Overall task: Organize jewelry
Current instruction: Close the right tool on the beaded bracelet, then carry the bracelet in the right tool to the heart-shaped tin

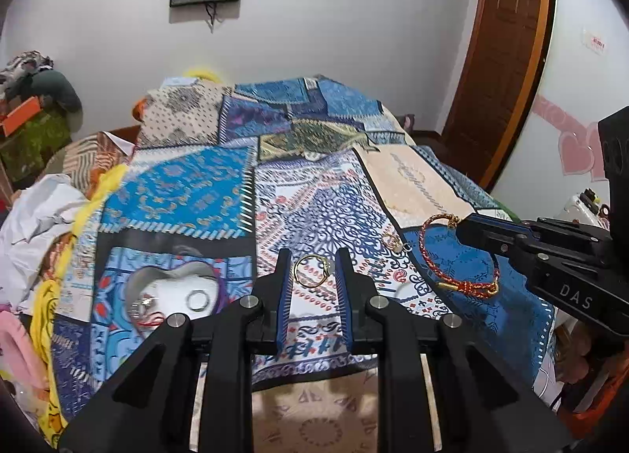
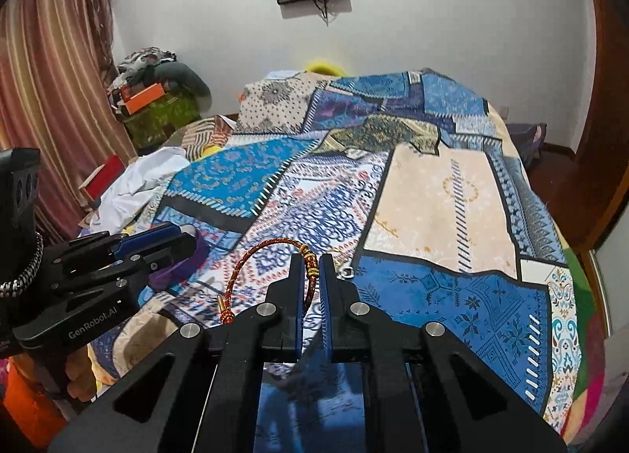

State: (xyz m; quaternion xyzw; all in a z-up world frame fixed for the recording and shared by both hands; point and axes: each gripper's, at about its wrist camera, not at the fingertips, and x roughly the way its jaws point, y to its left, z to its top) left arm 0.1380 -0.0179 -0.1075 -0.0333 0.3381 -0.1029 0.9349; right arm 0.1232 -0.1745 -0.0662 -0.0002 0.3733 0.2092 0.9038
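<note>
Left wrist view: the left gripper (image 1: 313, 270) hangs low over the patterned bedspread (image 1: 188, 193), fingers spread apart with nothing between their pads.
Gold ring: the gold ring (image 1: 310, 271) lies on the cloth in the gap between the left fingertips, at the gripper's 12 o'clock; whether either finger touches it cannot be told.
Heart-shaped box: a pale heart-shaped box (image 1: 173, 292) sits at the left gripper's 9 o'clock, with a silver ring (image 1: 196, 300) and a second sparkling piece (image 1: 146, 301) inside.
Small charm: a small gold piece (image 1: 391, 241) lies at about 2 o'clock from the left fingertips, between the gold ring and the bracelet.
Right gripper: the right gripper (image 2: 312, 270) has its fingers drawn nearly together, clamped on the beaded end of the red-and-gold cord bracelet (image 2: 251, 256).
Bracelet position: from the right wrist view the loop arcs away toward 10 o'clock from the fingertips, its gold clasp end (image 2: 224, 305) down at 8 o'clock.
Bracelet from left view: the loop rests on a blue patch at 3 o'clock, the right gripper (image 1: 462, 227) pinching its far end.
Silver ring on cloth: a small silver loop (image 2: 347, 271) lies just right of the right fingertips, at 2 o'clock.
Left gripper from right view: it shows at 9 o'clock (image 2: 184, 241), over a purple band (image 2: 188, 264).
</note>
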